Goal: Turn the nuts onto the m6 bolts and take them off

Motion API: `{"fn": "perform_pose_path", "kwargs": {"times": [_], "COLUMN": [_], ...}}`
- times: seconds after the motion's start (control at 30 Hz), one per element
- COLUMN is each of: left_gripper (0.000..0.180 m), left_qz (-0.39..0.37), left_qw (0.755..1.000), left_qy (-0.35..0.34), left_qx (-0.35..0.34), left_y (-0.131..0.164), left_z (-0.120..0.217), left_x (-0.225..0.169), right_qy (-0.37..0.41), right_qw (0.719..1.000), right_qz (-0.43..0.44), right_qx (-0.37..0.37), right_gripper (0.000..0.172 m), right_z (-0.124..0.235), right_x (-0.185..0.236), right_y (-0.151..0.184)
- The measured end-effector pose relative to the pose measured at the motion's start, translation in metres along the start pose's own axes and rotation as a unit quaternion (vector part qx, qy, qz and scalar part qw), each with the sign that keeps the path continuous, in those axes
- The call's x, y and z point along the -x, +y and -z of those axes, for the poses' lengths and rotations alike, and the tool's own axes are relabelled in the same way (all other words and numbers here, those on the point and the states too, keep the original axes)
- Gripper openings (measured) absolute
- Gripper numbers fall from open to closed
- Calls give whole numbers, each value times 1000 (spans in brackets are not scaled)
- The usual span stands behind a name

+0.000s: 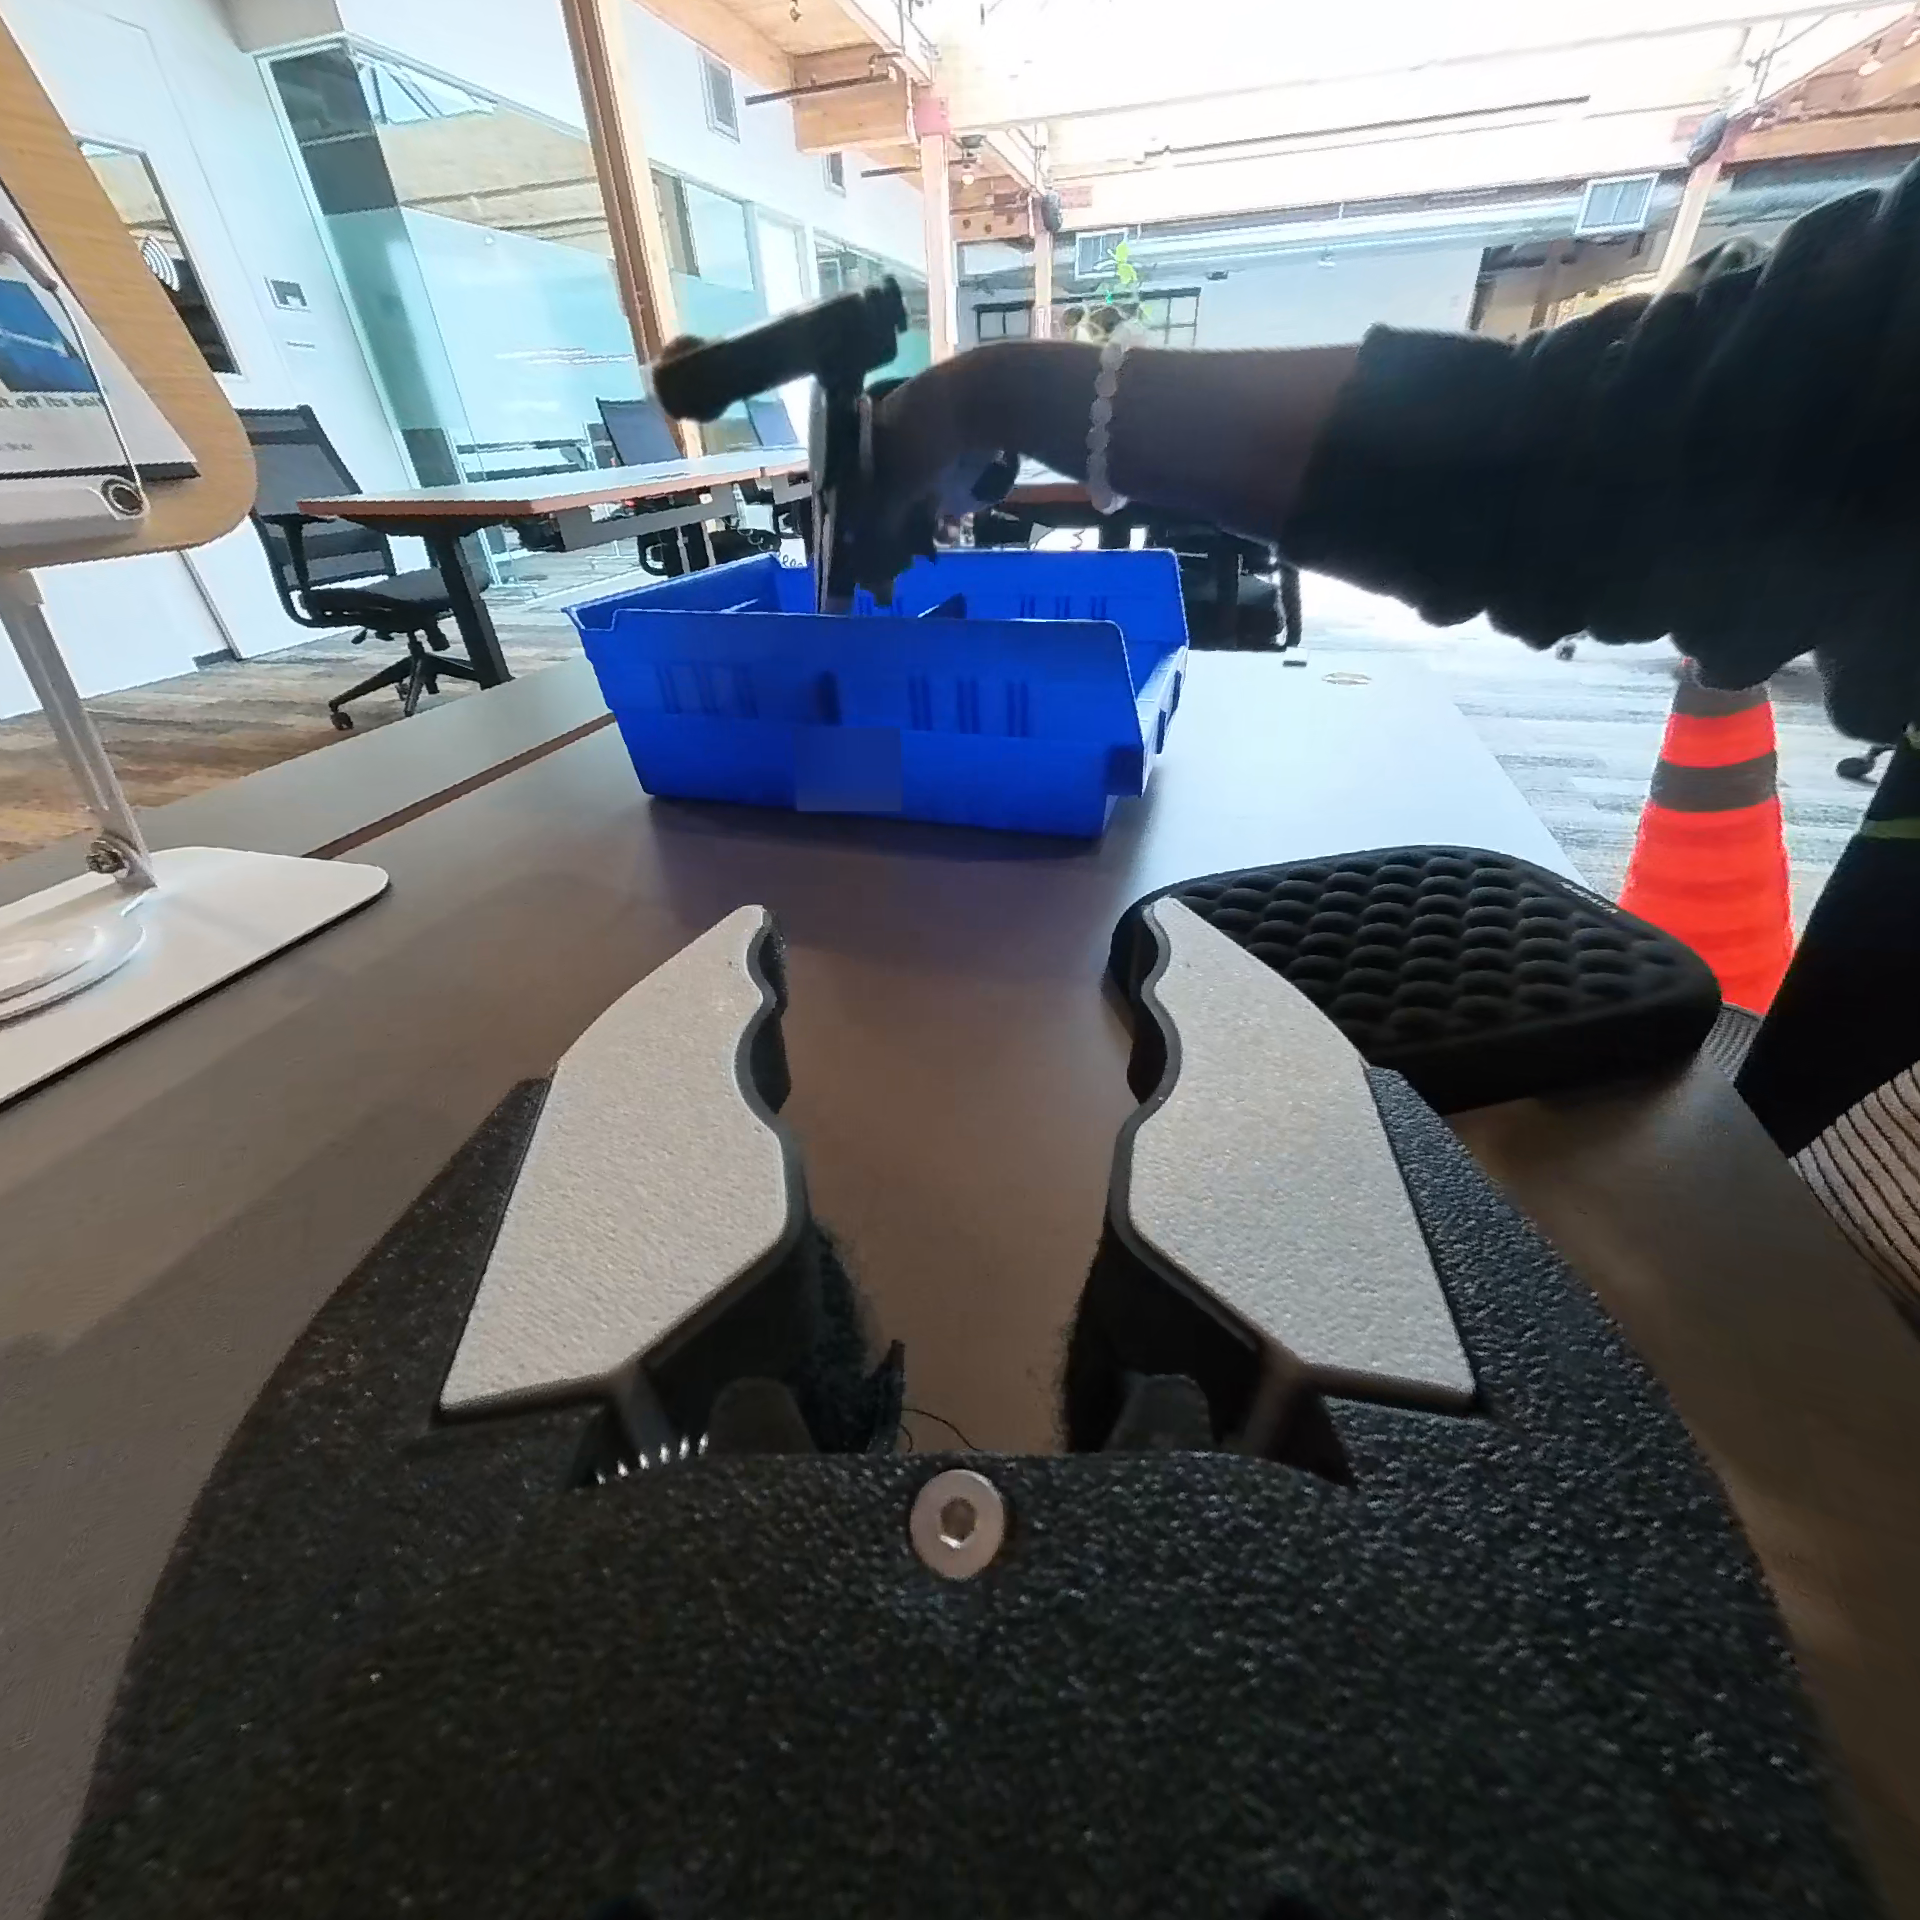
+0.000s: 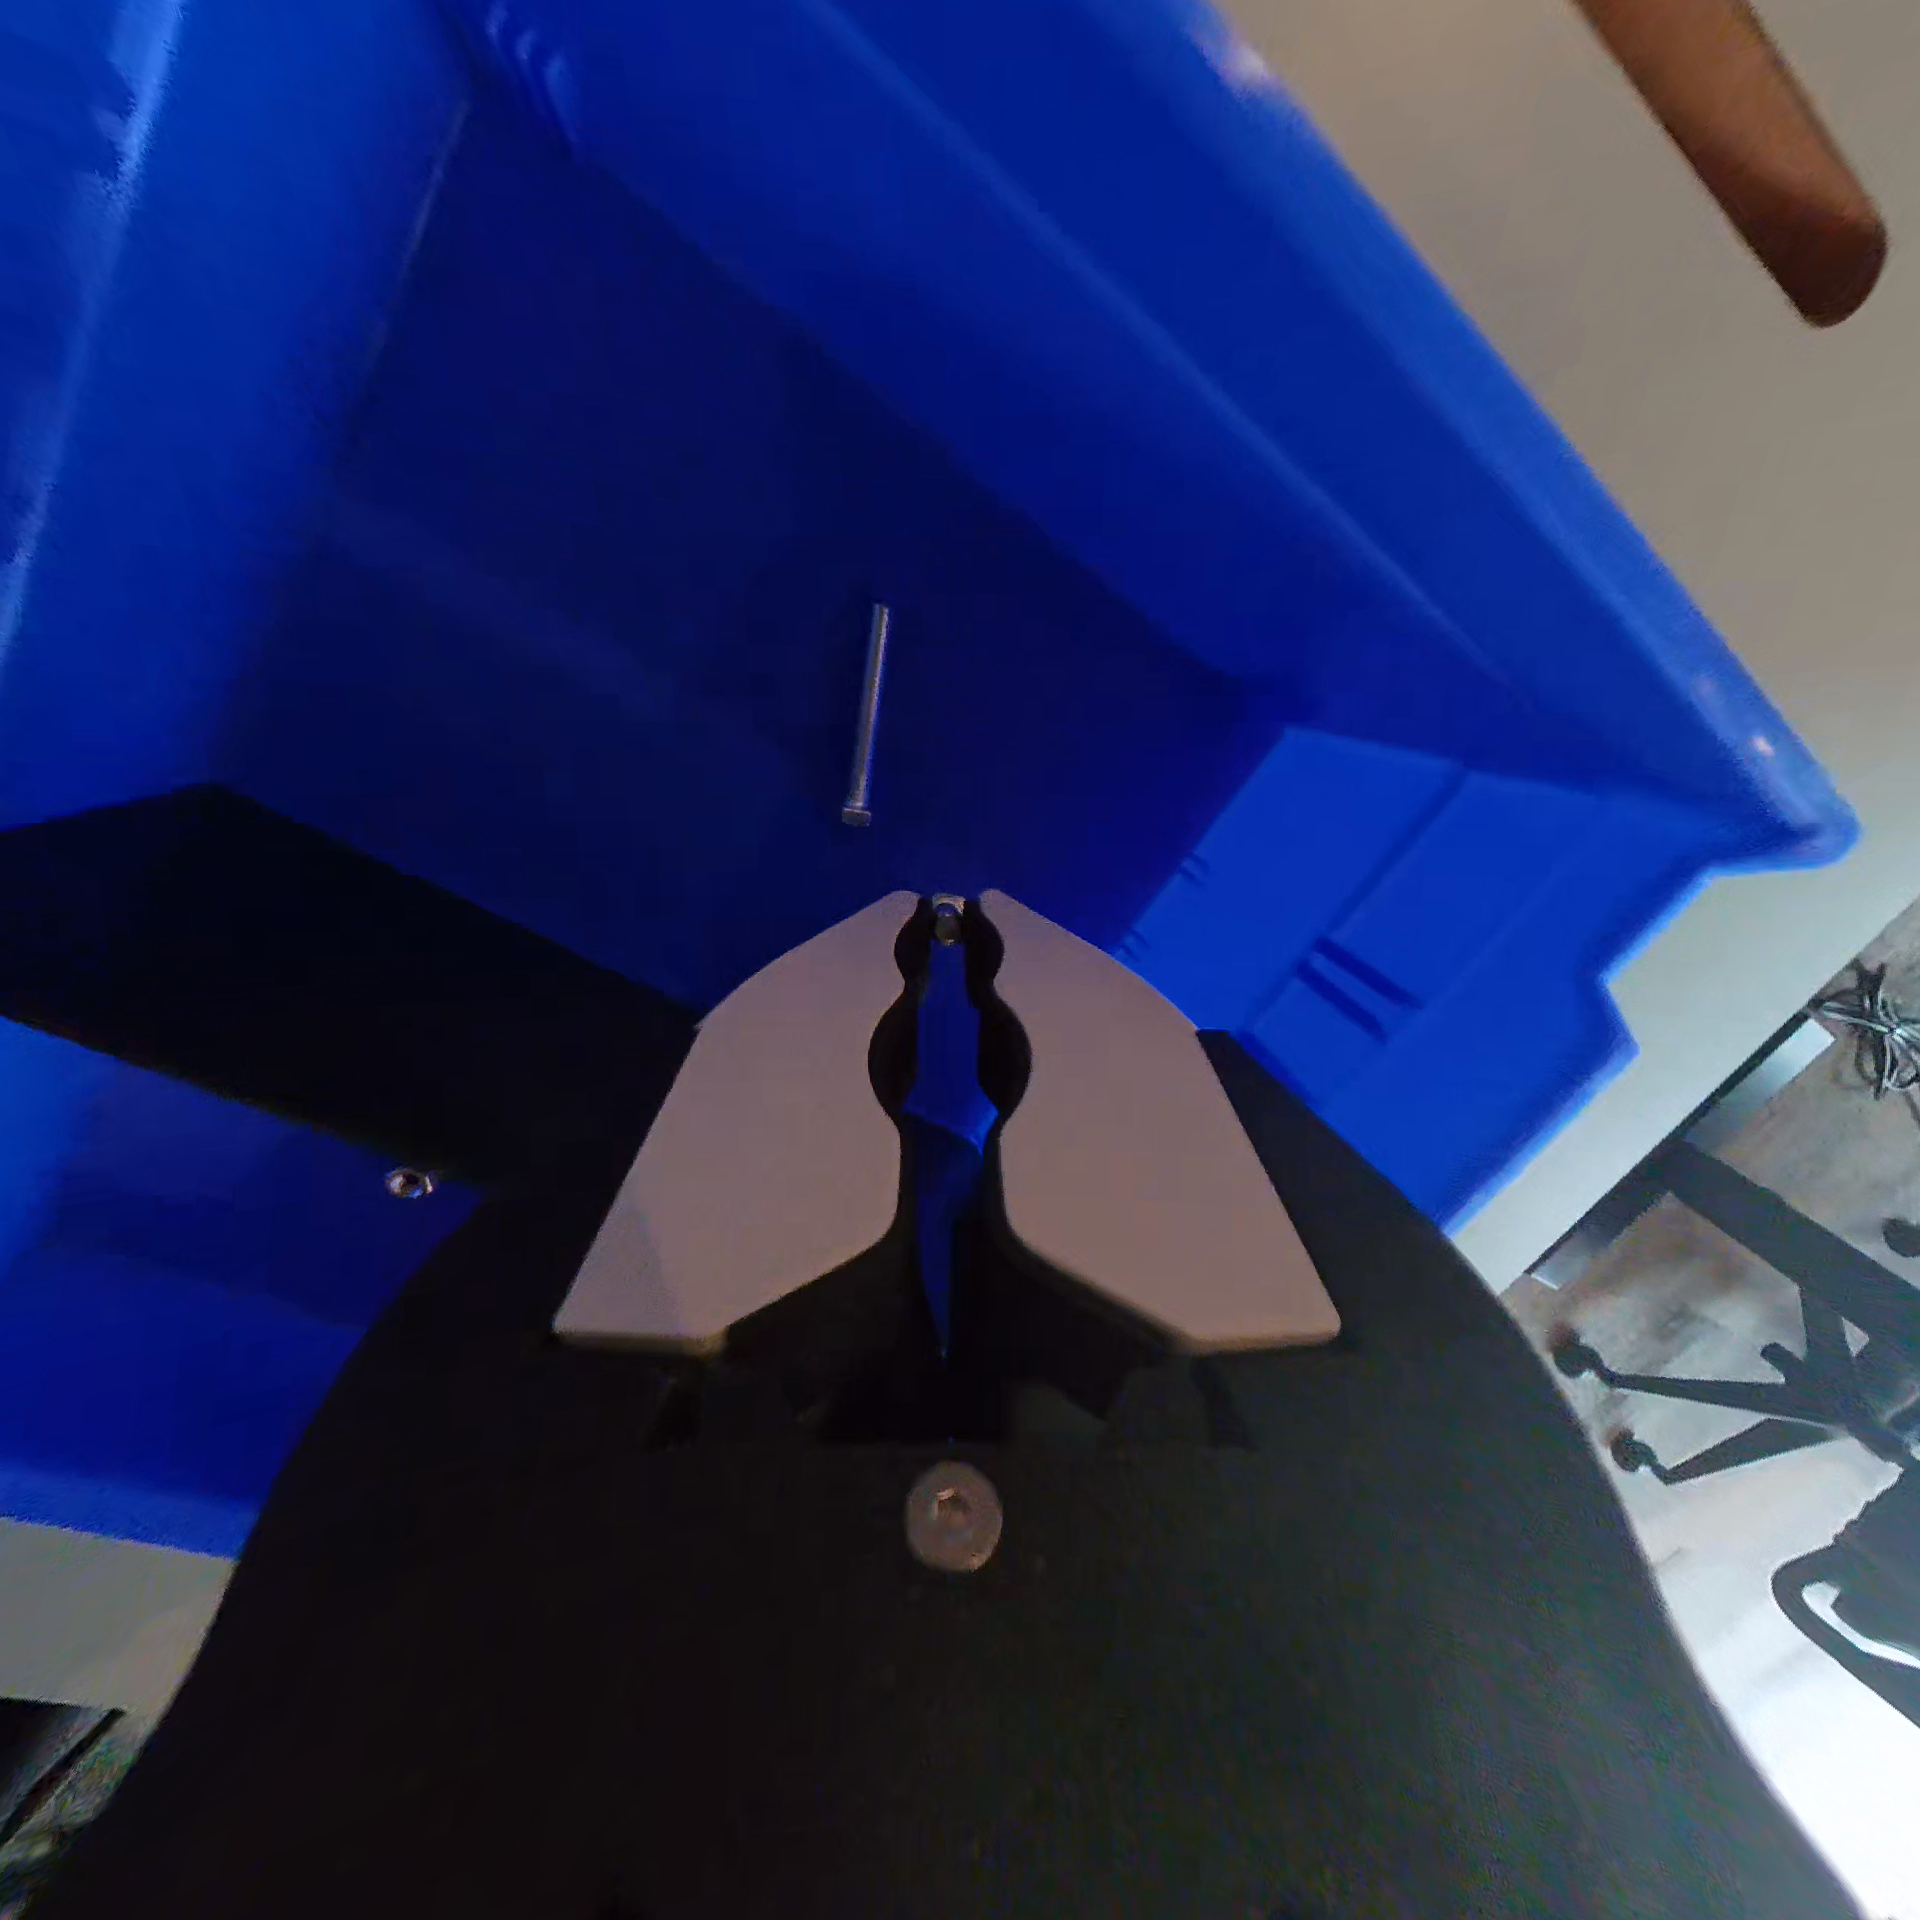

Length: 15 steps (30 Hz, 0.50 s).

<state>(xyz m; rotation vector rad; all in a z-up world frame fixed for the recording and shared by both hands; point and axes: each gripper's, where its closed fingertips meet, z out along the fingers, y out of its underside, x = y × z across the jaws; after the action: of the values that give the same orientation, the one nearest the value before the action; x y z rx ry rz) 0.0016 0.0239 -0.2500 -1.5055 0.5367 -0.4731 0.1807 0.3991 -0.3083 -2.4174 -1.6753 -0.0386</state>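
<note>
Blue bin [image 1: 883,717] hides right tongs' [image 2: 945,914] tips from left view; right view shows them clamping a small nut [image 2: 944,918], a bolt [image 2: 871,717] just beyond; left tongs [image 1: 951,977] gape, bare.

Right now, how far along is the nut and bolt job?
Barely begun. Nothing looks threaded yet. The right tool pinches a small nut inside the blue bin; a bolt lies loose on its floor. The left tool hangs open, empty. Threading and removal remain.
</note>
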Motion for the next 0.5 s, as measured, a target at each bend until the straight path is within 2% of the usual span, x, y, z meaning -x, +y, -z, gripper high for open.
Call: {"fn": "perform_pose_path", "kwargs": {"times": [0.2, 0.5], "left_gripper": [64, 64], "left_qz": [0, -5], "left_qw": [1000, 1000], "left_qy": [1, 6], "left_qx": [2, 9], "left_y": [0, 2], "left_z": [0, -1], "left_x": [0, -2], "right_qy": [-2, 5], "right_qw": [1000, 1000], "right_qz": [-5, -17], "right_qx": [31, 5], "right_gripper": [6, 5], "right_z": [-15, -25], "right_x": [-1, -5], "right_y": [5, -9]}}
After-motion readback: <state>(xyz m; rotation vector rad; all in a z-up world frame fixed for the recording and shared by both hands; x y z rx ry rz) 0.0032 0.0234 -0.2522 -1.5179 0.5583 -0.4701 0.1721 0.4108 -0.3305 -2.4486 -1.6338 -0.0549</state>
